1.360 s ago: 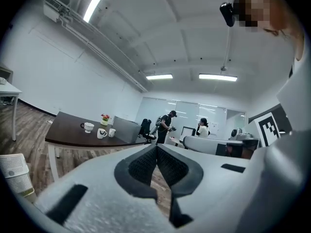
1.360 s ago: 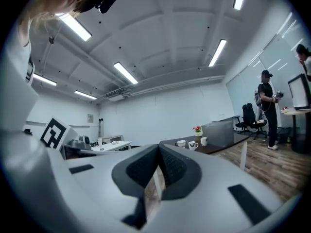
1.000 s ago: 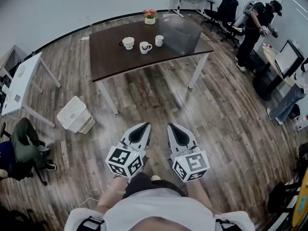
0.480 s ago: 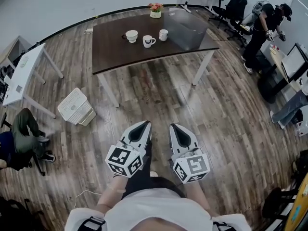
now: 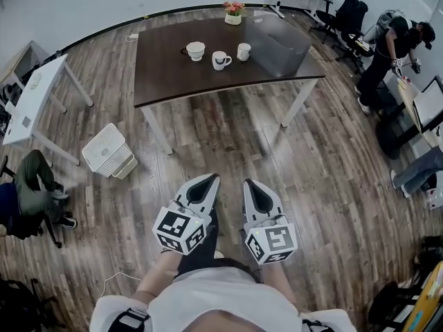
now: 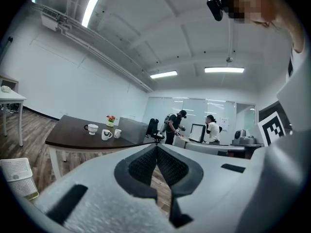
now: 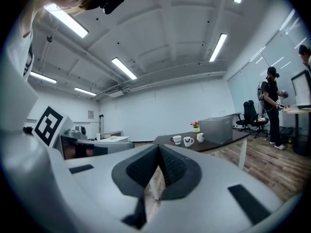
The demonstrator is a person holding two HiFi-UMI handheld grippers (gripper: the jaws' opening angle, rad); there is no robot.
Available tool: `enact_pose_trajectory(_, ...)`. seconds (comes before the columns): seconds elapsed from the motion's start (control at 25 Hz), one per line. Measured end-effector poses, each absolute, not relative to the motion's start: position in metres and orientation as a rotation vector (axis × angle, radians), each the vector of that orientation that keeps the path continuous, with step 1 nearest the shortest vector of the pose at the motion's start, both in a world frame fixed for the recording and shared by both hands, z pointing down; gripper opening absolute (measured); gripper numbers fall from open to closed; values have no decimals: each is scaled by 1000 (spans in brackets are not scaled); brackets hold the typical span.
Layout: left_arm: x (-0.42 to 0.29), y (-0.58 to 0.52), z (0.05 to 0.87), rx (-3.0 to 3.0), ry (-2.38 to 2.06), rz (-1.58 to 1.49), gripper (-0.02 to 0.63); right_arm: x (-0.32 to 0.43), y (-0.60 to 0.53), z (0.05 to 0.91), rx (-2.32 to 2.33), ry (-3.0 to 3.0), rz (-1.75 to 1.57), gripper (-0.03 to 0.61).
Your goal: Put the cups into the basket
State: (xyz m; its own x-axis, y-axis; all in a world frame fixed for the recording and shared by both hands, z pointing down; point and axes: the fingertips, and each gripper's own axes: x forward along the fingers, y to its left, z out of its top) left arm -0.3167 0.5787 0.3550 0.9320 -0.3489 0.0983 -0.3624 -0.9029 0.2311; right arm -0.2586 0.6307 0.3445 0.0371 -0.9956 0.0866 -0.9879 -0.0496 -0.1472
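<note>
Far across the wooden floor, the dark table [image 5: 173, 75] carries a wide white cup [image 5: 196, 50], a mug with a dark curved mark [image 5: 221, 60] and a plain mug [image 5: 243, 51] in a row. The clear grey basket [image 5: 280, 43] stands just right of them, and all three are outside it. Black-and-white square markers on the cubes are the only print that can be made out. Near the person's body, the left gripper [image 5: 210, 178] and right gripper [image 5: 249, 183] point toward the table, each with its jaws pressed together on nothing. Compared with a second ago, the table sits further right and slightly higher in the head view, and the standing person [image 5: 389, 54] at far right is closer to the edge.
</note>
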Motion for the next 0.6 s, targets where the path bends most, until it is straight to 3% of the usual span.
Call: enact_pose_trajectory(0.6, -247, 382, 353, 2837, -485, 85, 9, -191, 441, 336, -2292, 2096, -240, 12)
